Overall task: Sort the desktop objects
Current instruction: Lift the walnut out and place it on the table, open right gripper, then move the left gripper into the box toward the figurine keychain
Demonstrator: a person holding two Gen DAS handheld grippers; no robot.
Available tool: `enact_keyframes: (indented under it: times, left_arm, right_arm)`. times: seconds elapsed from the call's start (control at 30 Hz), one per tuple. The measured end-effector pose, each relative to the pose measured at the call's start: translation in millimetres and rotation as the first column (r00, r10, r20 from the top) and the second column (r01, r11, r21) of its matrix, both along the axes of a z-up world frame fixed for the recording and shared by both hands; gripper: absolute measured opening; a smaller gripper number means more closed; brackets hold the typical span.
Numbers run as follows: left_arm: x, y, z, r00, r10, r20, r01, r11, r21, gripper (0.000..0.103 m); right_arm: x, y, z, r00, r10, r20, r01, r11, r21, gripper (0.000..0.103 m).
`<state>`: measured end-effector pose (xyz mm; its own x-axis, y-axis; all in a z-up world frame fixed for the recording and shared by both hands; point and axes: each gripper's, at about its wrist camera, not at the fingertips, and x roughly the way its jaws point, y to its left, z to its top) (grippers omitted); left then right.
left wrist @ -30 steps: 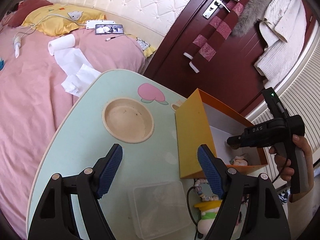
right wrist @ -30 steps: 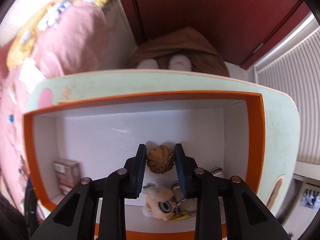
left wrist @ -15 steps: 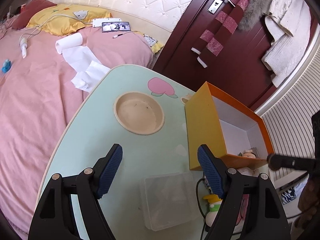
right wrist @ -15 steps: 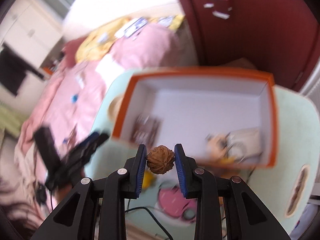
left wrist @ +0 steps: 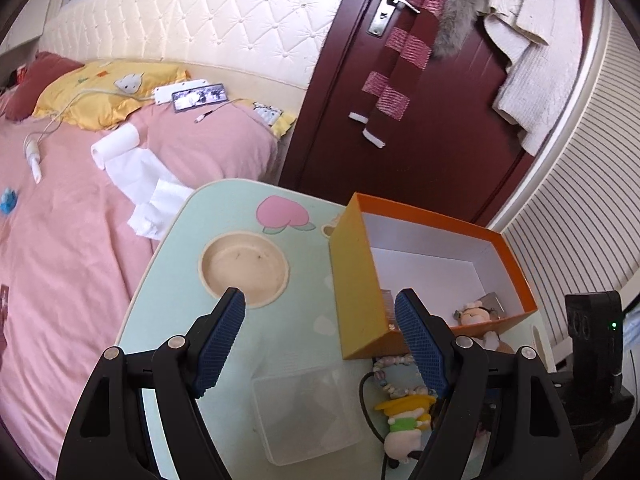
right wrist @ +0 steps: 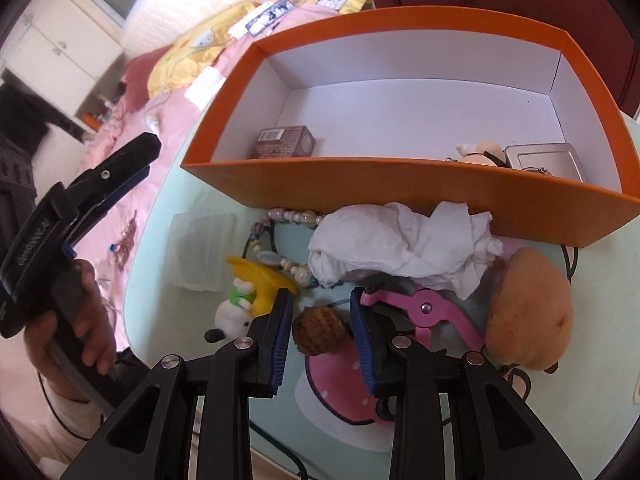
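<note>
Left tool point(left wrist: 316, 344): seen low in the left wrist frame, its blue pads spread wide apart with nothing between them; bare bench point(left wrist: 280, 344) lies beneath.

Clear lid point(left wrist: 308, 416): lying flat on the bench, lower centre of the left wrist frame, just below the left tool's gap.

Right tool point(right wrist: 322, 330): seen at the lower centre of the right wrist frame, its jaws set narrowly either side of a walnut point(right wrist: 318, 330). Whether the pads press on the nut cannot be told; a thin gap seems visible at the left pad.

Walnut's place: outside the orange box point(right wrist: 400, 188), over the bench among the loose things, with the toy in a yellow hat point(right wrist: 248, 292) to its left and the pink clip point(right wrist: 424, 306) to its right.

Deciding relation: the box opening lies up-frame of the walnut, beyond the crumpled tissue point(right wrist: 400, 244) and the box's near wall. The right tool is judged the nearer.
</note>
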<state>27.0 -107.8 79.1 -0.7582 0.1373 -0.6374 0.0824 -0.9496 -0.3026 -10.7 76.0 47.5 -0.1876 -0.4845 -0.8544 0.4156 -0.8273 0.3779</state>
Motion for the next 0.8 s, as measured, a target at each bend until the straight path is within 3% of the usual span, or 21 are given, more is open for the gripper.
enact_keyframes:
  times: [0.13,0.2,0.3,0.37,0.6,0.8]
  left_arm:
    - [-13.4,14.5,11.9,0.996,-0.085,-0.001,0.084,0.996,-0.031,0.078]
    - [-21.9,23.0,11.3,0.989,-0.146,0.034,0.147,0.989,-0.008,0.078]
    - [-31.4,35.7,3.3,0.977,-0.192,0.096,0.192,0.981,0.019,0.078]
    - [-33.7,40.7,-2.0,0.975,-0.189,0.117,0.189,0.982,0.008,0.078]
    - [-47.9,47.6,-14.1,0.973,-0.157,0.171,0.165,0.986,-0.032,0.078]
    - [-69.6,42.7,-24.8,0.973,-0.106,0.206,0.133,0.984,-0.121,0.078]
  right_arm:
    - [4.1,8.9,15.7,0.998,0.004,-0.059,-0.008,0.998,-0.070,0.034]
    - [6.5,19.0,29.6,0.996,0.000,-0.093,-0.012,0.991,-0.132,0.046]
    - [7.8,38.2,48.8,0.992,-0.029,-0.126,-0.001,0.971,-0.237,0.051]
    - [2.7,56.9,58.0,0.988,-0.087,-0.126,0.047,0.957,-0.288,0.052]
    - [-26.4,121.3,61.3,0.947,-0.309,-0.087,0.265,0.905,-0.333,0.056]
    - [-35.7,134.5,59.5,0.937,-0.347,-0.052,0.303,0.874,-0.379,0.059]
